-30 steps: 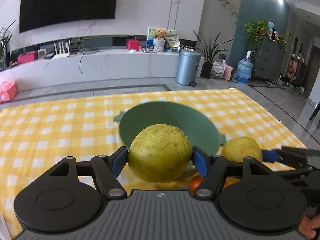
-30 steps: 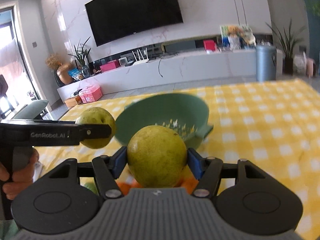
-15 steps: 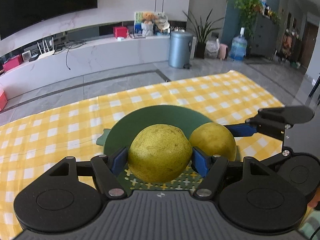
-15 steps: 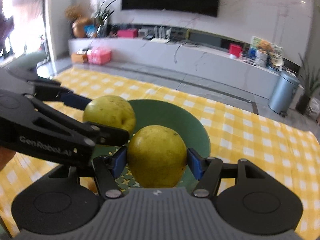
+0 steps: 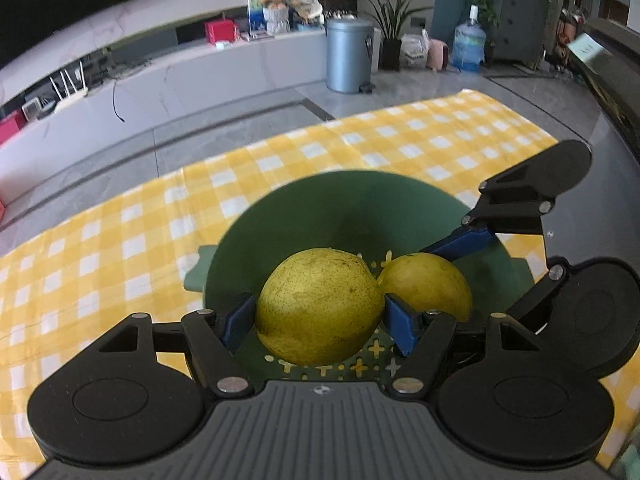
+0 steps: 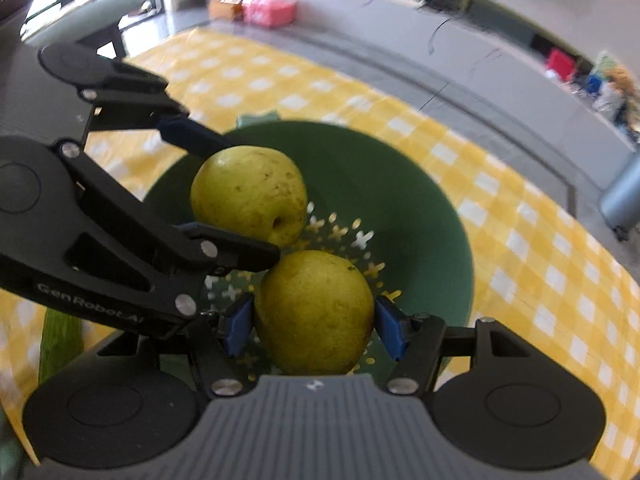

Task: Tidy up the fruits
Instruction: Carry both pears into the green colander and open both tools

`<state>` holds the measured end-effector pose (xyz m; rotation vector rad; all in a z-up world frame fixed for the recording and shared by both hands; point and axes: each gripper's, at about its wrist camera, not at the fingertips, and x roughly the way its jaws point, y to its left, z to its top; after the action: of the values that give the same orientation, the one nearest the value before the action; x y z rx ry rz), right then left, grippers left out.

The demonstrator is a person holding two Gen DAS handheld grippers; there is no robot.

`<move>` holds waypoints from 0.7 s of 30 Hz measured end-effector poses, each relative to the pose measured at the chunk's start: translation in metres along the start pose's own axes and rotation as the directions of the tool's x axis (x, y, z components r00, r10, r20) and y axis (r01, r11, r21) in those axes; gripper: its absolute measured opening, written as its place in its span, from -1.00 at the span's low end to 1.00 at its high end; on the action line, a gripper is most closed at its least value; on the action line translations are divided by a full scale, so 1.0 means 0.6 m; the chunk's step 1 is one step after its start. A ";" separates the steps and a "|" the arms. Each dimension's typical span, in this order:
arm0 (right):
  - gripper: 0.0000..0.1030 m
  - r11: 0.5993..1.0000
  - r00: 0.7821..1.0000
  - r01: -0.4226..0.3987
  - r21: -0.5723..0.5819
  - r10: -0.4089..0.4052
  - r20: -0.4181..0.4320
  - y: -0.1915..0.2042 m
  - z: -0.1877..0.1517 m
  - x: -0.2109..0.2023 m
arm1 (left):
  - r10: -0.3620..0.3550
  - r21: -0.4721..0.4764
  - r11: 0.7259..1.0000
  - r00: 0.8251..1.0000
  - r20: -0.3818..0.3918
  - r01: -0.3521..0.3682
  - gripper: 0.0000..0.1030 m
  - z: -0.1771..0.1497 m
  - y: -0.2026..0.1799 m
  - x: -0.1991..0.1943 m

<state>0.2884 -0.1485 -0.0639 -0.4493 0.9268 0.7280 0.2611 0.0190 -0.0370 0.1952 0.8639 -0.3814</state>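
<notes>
My left gripper [image 5: 319, 315] is shut on a yellow-green pear [image 5: 318, 306] and holds it inside the green colander bowl [image 5: 360, 208], low over its perforated bottom. My right gripper [image 6: 310, 322] is shut on a second pear [image 6: 316, 312], also inside the bowl [image 6: 404, 196]. In the left wrist view the right gripper [image 5: 448, 280] comes in from the right with its pear [image 5: 428, 286] touching mine. In the right wrist view the left gripper [image 6: 224, 196] comes in from the left with its pear [image 6: 248, 194].
The bowl sits on a yellow-and-white checked tablecloth [image 5: 120, 248]. Something green [image 6: 60, 344] lies on the cloth at the lower left of the right wrist view. Beyond the table are a grey floor, a low white TV bench and a metal bin [image 5: 348, 54].
Both grippers have moved forward and down with their pears, from in front of the bowl to inside it. The two pears have come close together.
</notes>
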 end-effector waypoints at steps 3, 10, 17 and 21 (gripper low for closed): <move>0.19 0.999 0.998 -0.031 -0.041 0.029 -0.056 0.000 0.003 0.015 | -0.009 0.001 1.000 0.999 -0.040 0.009 0.56 -0.001 0.004 0.011; 0.19 0.995 0.985 -0.084 -0.062 0.073 -0.155 -0.005 0.017 0.046 | -0.025 0.001 1.000 0.995 -0.095 0.026 0.56 0.003 0.012 0.028; 0.19 0.992 0.969 -0.102 -0.080 0.081 -0.233 -0.005 0.029 0.061 | -0.015 0.024 1.000 0.996 -0.085 0.017 0.56 0.002 0.010 0.030; 0.20 0.988 0.957 -0.114 -0.100 0.082 -0.278 -0.004 0.038 0.069 | -0.011 0.040 0.999 0.997 -0.080 0.014 0.56 0.000 0.009 0.031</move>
<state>0.3190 -0.1206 -0.0862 -0.6203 1.1771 0.8259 0.2743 0.0194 -0.0509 0.2445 0.9368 -0.4052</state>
